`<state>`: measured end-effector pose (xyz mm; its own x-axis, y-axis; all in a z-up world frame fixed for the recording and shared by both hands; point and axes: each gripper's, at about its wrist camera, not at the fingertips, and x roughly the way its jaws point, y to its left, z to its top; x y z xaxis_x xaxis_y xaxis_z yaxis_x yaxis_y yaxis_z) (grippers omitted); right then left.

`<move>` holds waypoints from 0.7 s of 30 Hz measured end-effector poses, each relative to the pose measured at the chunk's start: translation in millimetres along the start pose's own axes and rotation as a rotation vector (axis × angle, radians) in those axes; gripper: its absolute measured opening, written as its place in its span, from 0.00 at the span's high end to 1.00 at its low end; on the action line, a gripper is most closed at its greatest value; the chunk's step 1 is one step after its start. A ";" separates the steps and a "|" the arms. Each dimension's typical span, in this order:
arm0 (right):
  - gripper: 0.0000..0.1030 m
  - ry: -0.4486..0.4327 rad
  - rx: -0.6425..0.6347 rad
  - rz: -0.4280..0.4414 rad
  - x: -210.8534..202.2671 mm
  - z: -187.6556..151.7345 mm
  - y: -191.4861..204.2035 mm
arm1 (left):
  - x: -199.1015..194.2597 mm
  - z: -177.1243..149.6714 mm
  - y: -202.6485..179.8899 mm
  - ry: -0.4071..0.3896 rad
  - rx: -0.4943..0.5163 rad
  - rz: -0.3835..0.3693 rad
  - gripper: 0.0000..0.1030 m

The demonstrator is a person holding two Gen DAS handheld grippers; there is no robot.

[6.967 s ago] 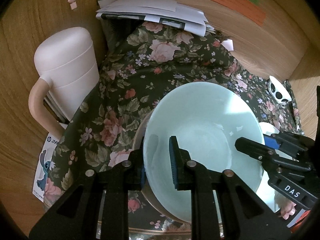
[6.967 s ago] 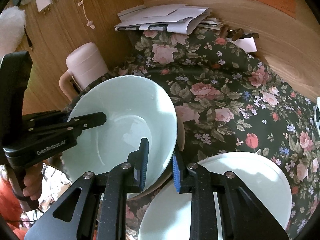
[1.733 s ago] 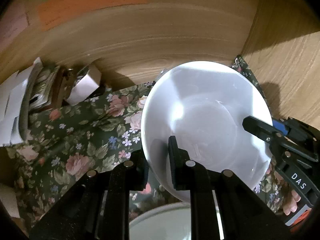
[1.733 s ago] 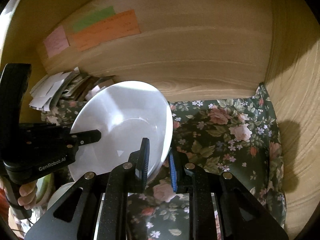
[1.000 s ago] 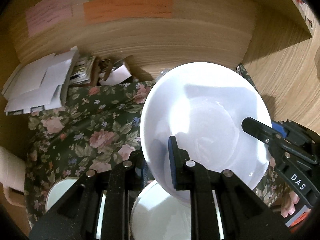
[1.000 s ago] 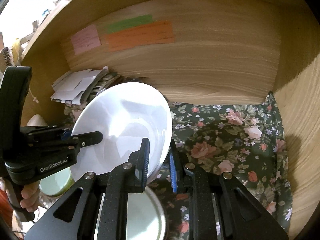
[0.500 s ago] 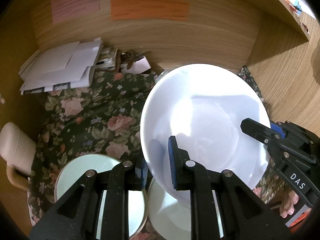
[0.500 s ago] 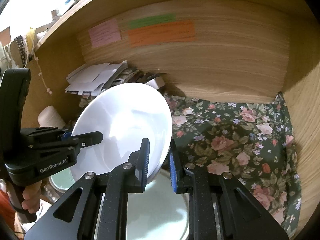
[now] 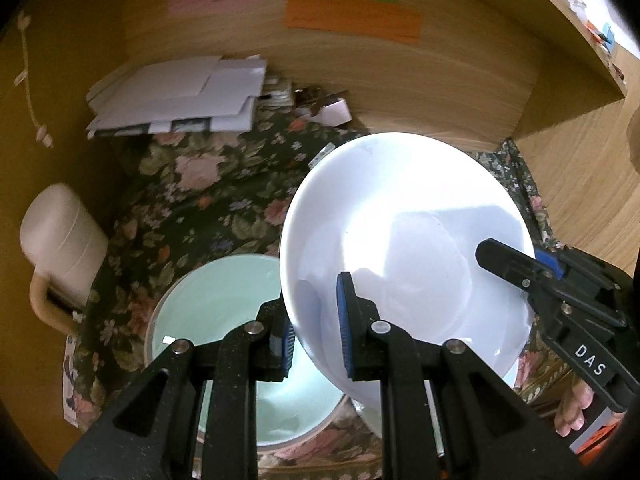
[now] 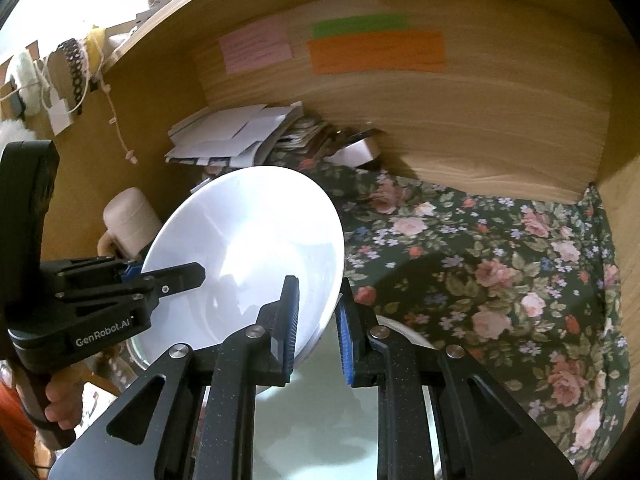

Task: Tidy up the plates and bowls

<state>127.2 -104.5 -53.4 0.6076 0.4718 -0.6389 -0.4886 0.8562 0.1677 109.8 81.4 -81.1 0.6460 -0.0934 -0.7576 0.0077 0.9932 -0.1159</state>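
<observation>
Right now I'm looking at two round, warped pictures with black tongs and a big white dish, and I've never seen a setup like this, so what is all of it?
No robot here: a person holds a hand-held two-finger tool in each hand, each with a fisheye camera looking along its fingers. One picture is from the left tool, one from the right tool. Both are clamped on opposite rims of the same white bowl, held tilted above a floral tablecloth. Below it sit a pale green bowl and another pale dish. Further back are a pile of papers, a cream mug and sticky notes on the wooden wall.
</observation>
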 end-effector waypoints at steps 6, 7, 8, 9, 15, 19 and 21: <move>0.84 0.016 -0.015 0.039 12.9 -2.3 16.8 | -5.2 -11.4 20.8 0.001 -0.036 0.022 0.83; 0.84 0.019 -0.017 0.047 15.6 -2.6 20.0 | -6.0 -12.9 24.0 0.001 -0.042 0.027 0.83; 0.84 0.022 -0.019 0.053 17.5 -2.7 22.3 | -6.4 -14.7 28.4 0.002 -0.049 0.033 0.83; 0.84 0.026 -0.021 0.058 19.7 -2.8 24.7 | -6.7 -15.6 31.0 0.002 -0.053 0.037 0.83; 0.84 0.061 -0.026 0.091 38.3 -4.6 36.5 | -4.1 -22.0 48.0 0.014 -0.085 0.058 0.83; 0.84 0.084 -0.029 0.110 50.3 -5.7 42.9 | -2.3 -27.6 59.0 0.022 -0.106 0.065 0.83; 0.84 0.093 -0.033 0.119 54.7 -5.9 45.6 | -1.9 -30.4 63.8 0.023 -0.114 0.073 0.83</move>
<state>134.4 -40.9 -85.1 0.4842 0.5469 -0.6829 -0.5750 0.7872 0.2227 86.0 142.8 -106.6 0.6240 -0.0239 -0.7811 -0.1266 0.9832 -0.1312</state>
